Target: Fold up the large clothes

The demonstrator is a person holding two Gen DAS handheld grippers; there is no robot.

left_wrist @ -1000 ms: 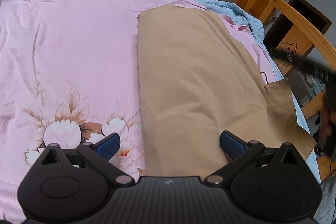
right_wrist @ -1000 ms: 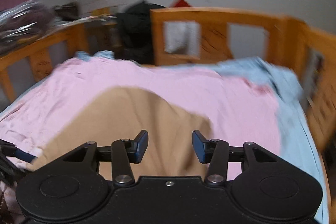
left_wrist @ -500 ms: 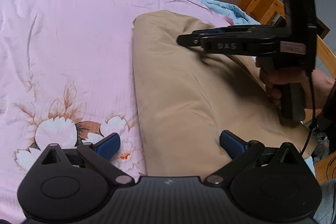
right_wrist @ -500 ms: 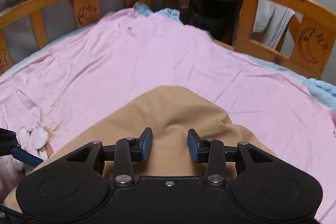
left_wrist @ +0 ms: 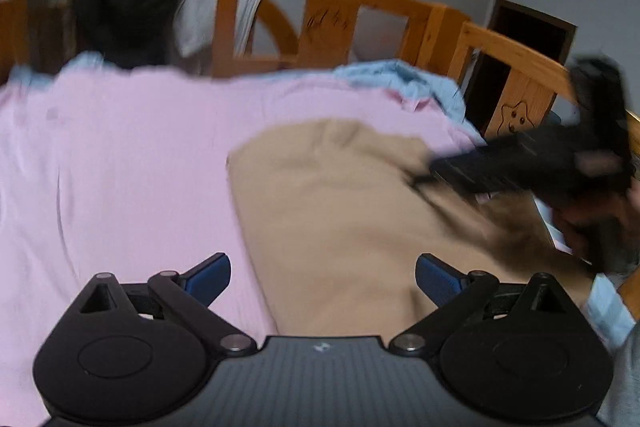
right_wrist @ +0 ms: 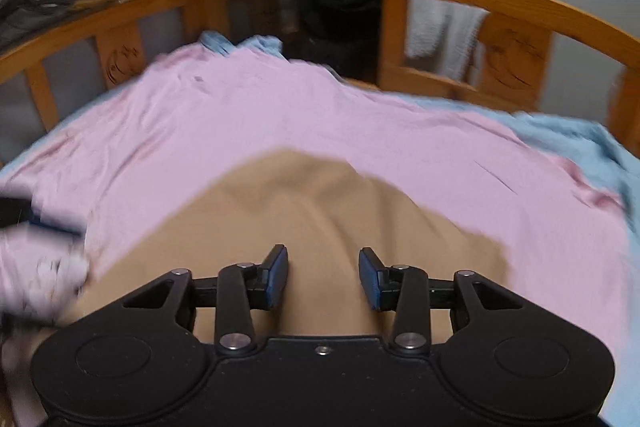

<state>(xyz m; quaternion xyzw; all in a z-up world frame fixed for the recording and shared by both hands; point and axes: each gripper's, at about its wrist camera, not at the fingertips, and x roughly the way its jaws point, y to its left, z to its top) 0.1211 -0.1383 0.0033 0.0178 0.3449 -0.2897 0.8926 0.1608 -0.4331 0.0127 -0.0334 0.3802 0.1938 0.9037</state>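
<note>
A pink sheet (right_wrist: pixel 280 131) covers the bed; the tan garment (left_wrist: pixel 340 211) lies near on it, already folded into a long panel, with cross folds probably left. Left gripper (left_wrist: pixel 323 277) spread wide, empty. Right gripper (right_wrist: pixel 323 277) half-parted above the cloth, grasping nothing.

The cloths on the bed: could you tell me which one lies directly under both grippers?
The tan garment, lying flat on top of the pink sheet. The pink sheet spreads around it, and the light blue blanket is bunched at the far edge by the wooden rail.
</note>
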